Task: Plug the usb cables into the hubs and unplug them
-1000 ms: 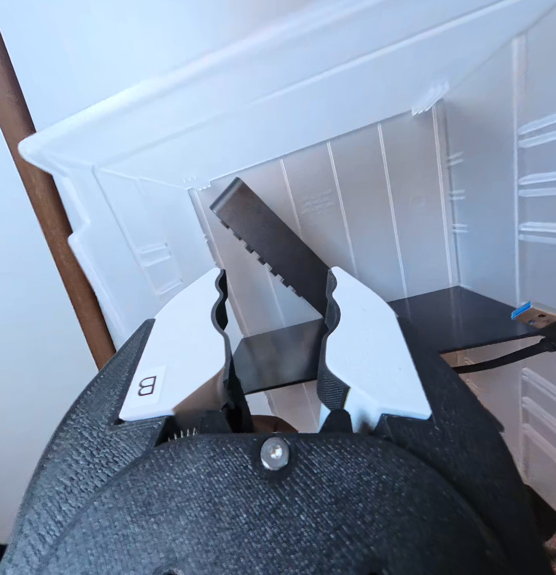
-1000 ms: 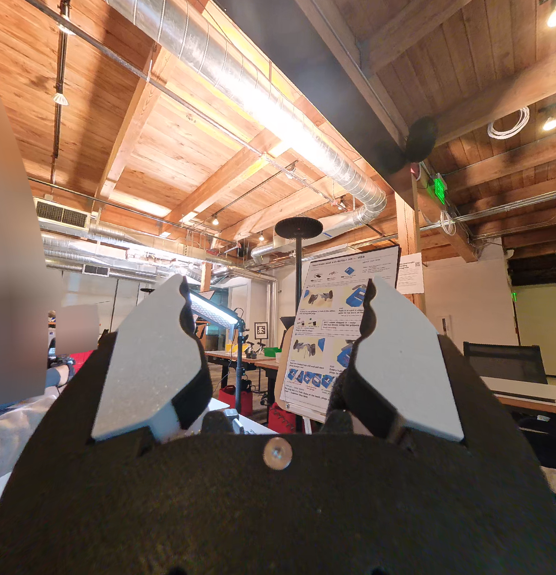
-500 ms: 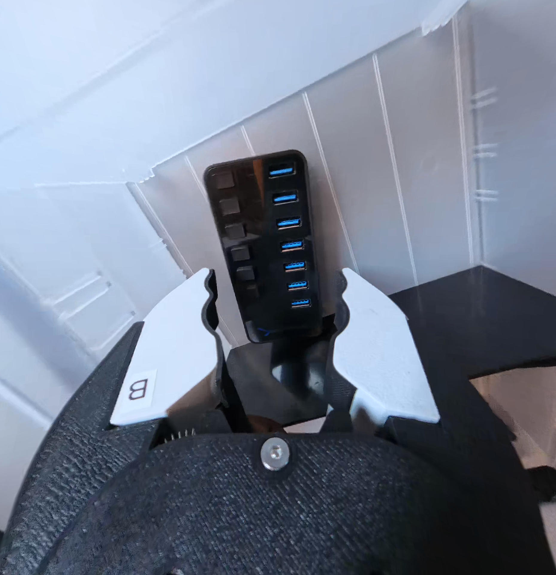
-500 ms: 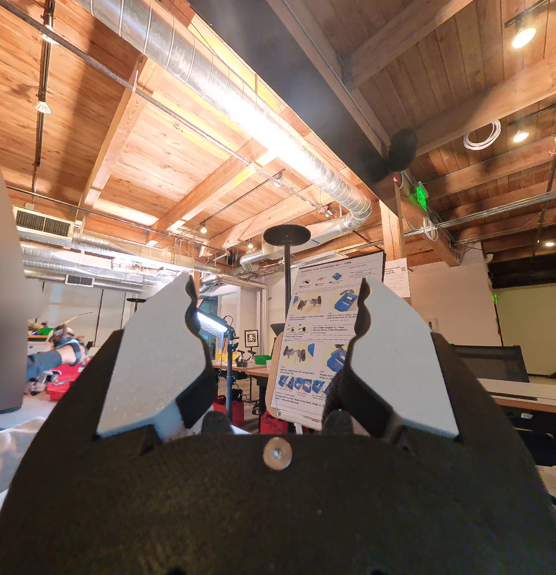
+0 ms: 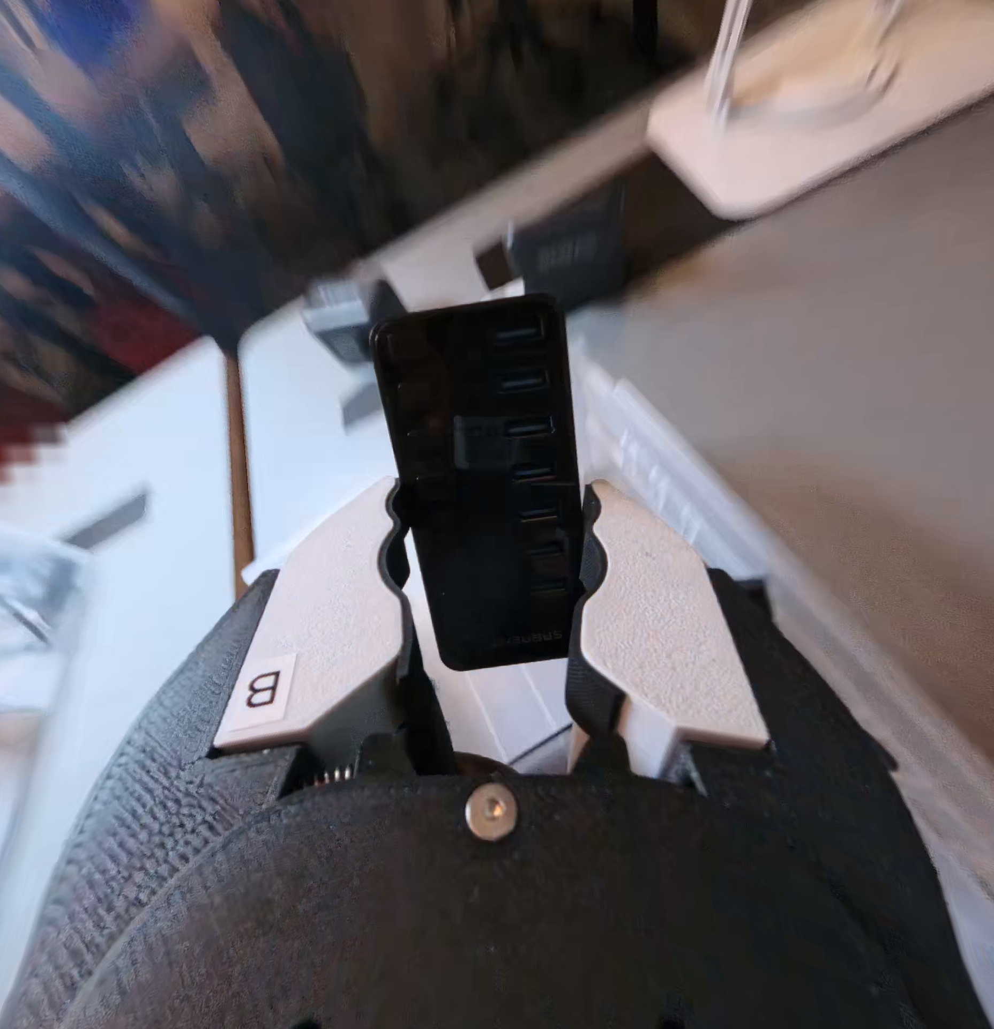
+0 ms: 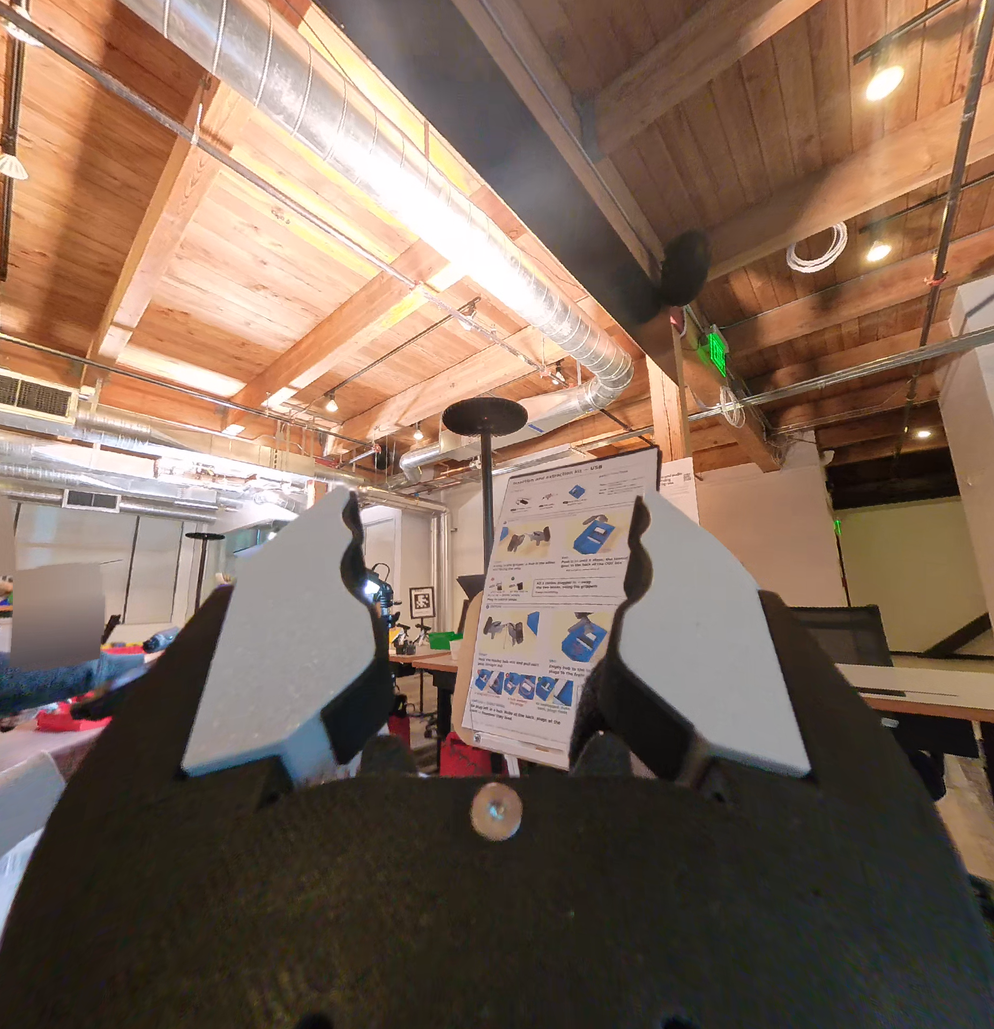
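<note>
Left tool is clamped on the black hub, which sticks up between its fingers, background all blurry. Right tool is spread apart holding nothing, aimed up at a poster.

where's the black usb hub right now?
Left wrist view, centre: the black USB hub stands upright between the left gripper jaws, which are shut on its lower sides. No cable is visibly plugged in.

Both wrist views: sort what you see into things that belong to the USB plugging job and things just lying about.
Belongs to the job:
- black USB hub, ports facing the camera, no cable in it
- left tongs, shut on the hub's sides
- right tongs, open and empty, pointing up at the room

Just lying about:
- instruction sheet on a stand
- white bin, blurred
- far desks
</note>
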The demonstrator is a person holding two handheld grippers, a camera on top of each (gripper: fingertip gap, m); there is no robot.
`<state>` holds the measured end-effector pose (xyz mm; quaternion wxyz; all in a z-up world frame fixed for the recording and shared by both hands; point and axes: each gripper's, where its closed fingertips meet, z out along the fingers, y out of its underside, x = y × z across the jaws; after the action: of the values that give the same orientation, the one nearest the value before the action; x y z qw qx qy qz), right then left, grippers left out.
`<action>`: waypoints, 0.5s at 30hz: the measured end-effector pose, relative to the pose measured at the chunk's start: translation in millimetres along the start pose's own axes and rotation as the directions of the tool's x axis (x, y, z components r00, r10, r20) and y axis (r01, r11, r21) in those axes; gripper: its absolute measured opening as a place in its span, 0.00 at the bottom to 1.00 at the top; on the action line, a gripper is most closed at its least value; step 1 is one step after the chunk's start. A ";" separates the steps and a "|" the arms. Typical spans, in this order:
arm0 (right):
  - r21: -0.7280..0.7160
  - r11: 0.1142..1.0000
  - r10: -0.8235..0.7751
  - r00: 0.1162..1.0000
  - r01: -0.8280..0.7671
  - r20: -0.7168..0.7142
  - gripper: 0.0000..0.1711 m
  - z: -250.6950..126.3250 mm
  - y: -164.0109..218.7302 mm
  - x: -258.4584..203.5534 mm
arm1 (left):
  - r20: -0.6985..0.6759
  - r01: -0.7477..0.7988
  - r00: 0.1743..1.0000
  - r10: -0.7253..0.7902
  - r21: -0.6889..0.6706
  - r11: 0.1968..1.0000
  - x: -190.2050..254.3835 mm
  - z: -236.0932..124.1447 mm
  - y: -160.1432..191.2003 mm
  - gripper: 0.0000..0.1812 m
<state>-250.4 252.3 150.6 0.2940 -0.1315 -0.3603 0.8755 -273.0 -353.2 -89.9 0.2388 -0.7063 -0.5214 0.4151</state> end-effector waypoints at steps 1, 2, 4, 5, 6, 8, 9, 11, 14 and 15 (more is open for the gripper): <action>-0.013 1.000 -0.009 1.000 0.009 0.003 0.54 2.3 2.3 -2.7 | 0.037 -0.040 0.999 0.036 0.111 0.993 8.6 -14.0 -21.9 0.33; -0.027 0.999 -0.020 1.000 0.021 0.009 0.54 4.9 5.0 -6.2 | 0.066 -0.073 0.996 0.060 0.217 0.973 21.9 -28.8 -42.5 0.33; -0.061 0.997 -0.041 0.999 0.043 0.034 0.55 10.6 11.5 -15.8 | 0.078 -0.114 0.993 0.091 0.389 0.914 61.3 -55.8 -75.2 0.33; -0.082 0.995 -0.050 0.997 0.054 0.050 0.55 13.8 15.7 -21.7 | 0.068 -0.136 0.991 0.118 0.438 0.888 86.3 -65.7 -84.7 0.33; -0.109 0.992 -0.058 0.996 0.065 0.070 0.55 17.2 21.0 -28.4 | 0.073 -0.162 0.987 0.145 0.473 0.866 111.0 -73.4 -90.8 0.33; -0.199 0.976 -0.069 0.991 0.092 0.118 0.55 23.4 37.7 -43.7 | 0.137 -0.254 0.967 0.214 0.497 0.830 155.2 -81.1 -94.4 0.33; -0.259 0.959 -0.078 0.986 0.115 0.150 0.56 25.7 49.4 -52.4 | 0.185 -0.322 0.946 0.265 0.484 0.813 174.6 -81.4 -92.9 0.33; -0.388 0.901 -0.111 0.968 0.194 0.225 0.58 27.6 76.9 -69.9 | 0.286 -0.459 0.887 0.364 0.446 0.768 206.0 -79.1 -89.3 0.33; -0.525 0.794 -0.156 0.937 0.307 0.312 0.54 30.8 115.7 -90.5 | 0.343 -0.574 0.818 0.462 0.435 0.693 240.8 -72.2 -84.7 0.33; -0.553 0.775 -0.136 0.934 0.307 0.330 0.51 33.4 126.4 -98.9 | 0.346 -0.589 0.808 0.477 0.437 0.680 247.8 -69.2 -82.8 0.33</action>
<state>-239.8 101.8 86.5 0.2874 -0.0522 -0.6665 0.6859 -232.1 -86.6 -72.2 0.2353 -0.6882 -0.1792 0.6625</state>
